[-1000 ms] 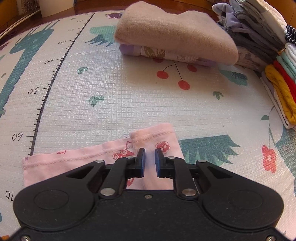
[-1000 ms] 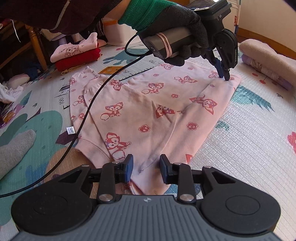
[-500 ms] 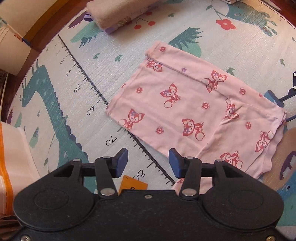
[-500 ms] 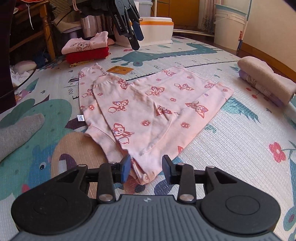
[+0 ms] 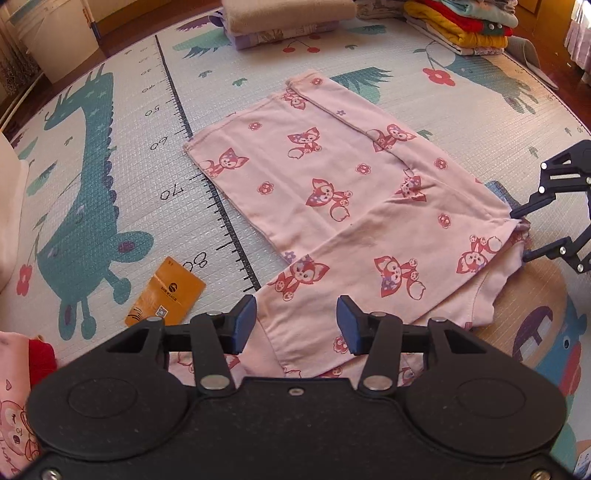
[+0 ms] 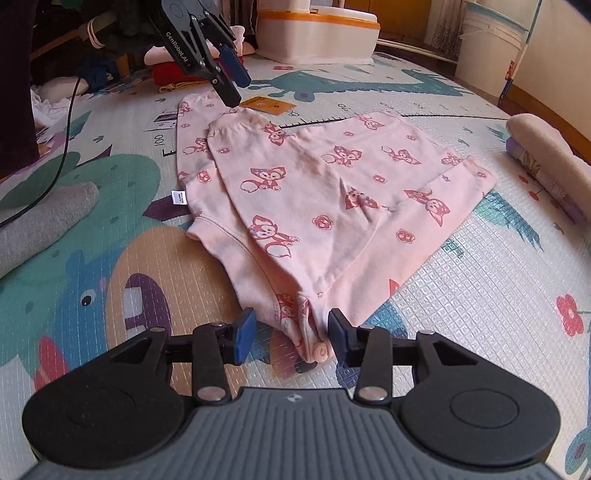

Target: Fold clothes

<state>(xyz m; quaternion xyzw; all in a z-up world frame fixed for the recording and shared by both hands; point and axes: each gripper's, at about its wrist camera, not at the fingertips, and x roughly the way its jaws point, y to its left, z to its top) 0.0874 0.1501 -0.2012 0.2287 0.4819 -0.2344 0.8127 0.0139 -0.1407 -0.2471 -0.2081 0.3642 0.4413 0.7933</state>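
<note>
Pink fox-print pajamas [image 5: 332, 192] lie flat mid-mat [image 5: 110, 184]. Left gripper [image 5: 295, 325] gapes wide over one cuff. Right gripper [image 6: 291, 334] straddles the bunched end, wide, empty.

"GenRobot.AI" on left claw [image 6: 232, 83] (side)

Setting: home, a room with children's things.
Floor: foam play mat [image 5: 110, 155] printed with dinosaurs and a height ruler, laid over wood flooring.
Laundry: folded clothes stacks [image 5: 465, 22] and folded towel [image 6: 546, 147] at the mat edges.
Storage: white plastic bin [image 6: 317, 33]; bucket [image 6: 491, 37] by the wall.
</note>
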